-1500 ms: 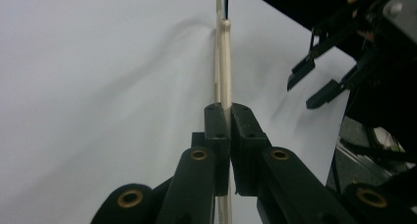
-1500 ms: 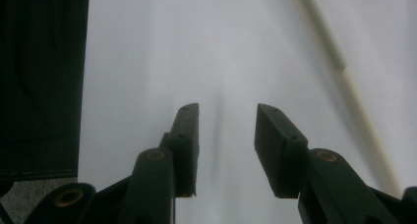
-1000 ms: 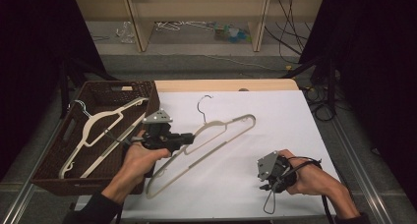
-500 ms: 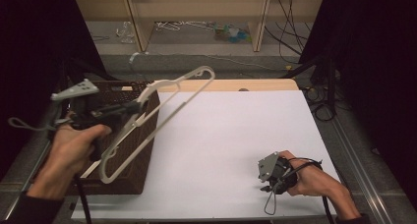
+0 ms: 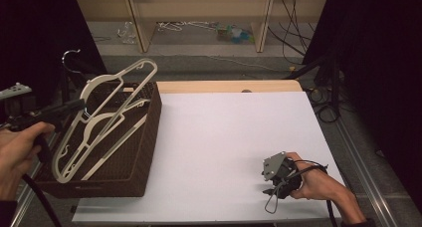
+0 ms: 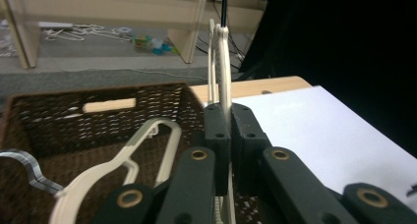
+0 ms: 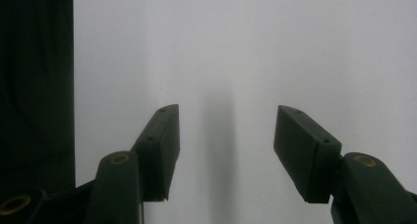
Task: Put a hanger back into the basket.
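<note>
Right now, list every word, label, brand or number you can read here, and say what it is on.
None can be read: no print shows on the held hanger, the basket, the left gripper, the right gripper or the white table.
Floor clutter: too small and blurred.

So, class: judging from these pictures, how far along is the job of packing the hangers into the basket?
Done: one cream hanger already lies in the wicker basket.
In hand: the left gripper is clamped on a second hanger, tilted above the basket.
Left: lowering and releasing it. The right gripper rests open on the white table.
</note>
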`<move>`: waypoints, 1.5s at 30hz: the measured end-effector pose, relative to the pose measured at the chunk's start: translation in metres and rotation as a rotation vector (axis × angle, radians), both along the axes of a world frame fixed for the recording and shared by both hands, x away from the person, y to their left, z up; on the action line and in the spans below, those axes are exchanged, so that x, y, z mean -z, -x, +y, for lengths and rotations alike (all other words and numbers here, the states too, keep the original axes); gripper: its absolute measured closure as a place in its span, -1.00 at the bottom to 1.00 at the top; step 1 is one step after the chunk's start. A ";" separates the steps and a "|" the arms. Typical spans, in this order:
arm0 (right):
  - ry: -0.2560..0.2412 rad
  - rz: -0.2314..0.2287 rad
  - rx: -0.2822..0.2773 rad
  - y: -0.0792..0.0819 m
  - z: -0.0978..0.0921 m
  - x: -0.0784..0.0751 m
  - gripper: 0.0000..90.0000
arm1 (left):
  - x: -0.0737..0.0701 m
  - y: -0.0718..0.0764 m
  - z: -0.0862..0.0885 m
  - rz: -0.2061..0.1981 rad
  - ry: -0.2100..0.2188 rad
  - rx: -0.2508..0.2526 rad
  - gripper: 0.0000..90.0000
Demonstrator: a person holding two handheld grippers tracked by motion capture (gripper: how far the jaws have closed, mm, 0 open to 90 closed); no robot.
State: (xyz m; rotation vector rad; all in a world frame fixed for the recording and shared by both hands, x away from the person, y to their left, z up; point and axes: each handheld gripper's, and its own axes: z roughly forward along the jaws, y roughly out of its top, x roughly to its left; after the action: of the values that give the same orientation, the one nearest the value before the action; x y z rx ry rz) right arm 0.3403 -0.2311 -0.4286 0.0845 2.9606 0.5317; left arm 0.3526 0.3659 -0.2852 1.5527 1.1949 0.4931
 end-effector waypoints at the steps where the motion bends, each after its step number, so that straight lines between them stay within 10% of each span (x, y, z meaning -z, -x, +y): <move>1: 0.000 -0.001 -0.011 -0.001 0.000 0.001 -0.01 | 0.001 0.000 0.002 0.004 -0.001 -0.007 0.92; 18: 0.002 0.005 0.006 -0.002 -0.001 0.003 -0.06 | 0.016 0.001 0.022 0.056 -0.059 -0.058 0.92; 39: 0.020 0.015 0.001 -0.002 -0.001 0.006 -0.06 | 0.051 -0.040 0.030 0.125 -0.146 0.132 0.92; 45: 0.034 0.022 -0.011 -0.002 0.000 0.009 -0.06 | 0.062 -0.056 0.021 0.148 -0.236 0.135 0.92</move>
State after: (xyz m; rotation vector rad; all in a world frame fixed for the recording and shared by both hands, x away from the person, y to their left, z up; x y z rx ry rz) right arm 0.3425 -0.2312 -0.4376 0.0717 2.9920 0.4851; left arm 0.4090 0.3869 -0.3471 1.8862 1.1648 0.4483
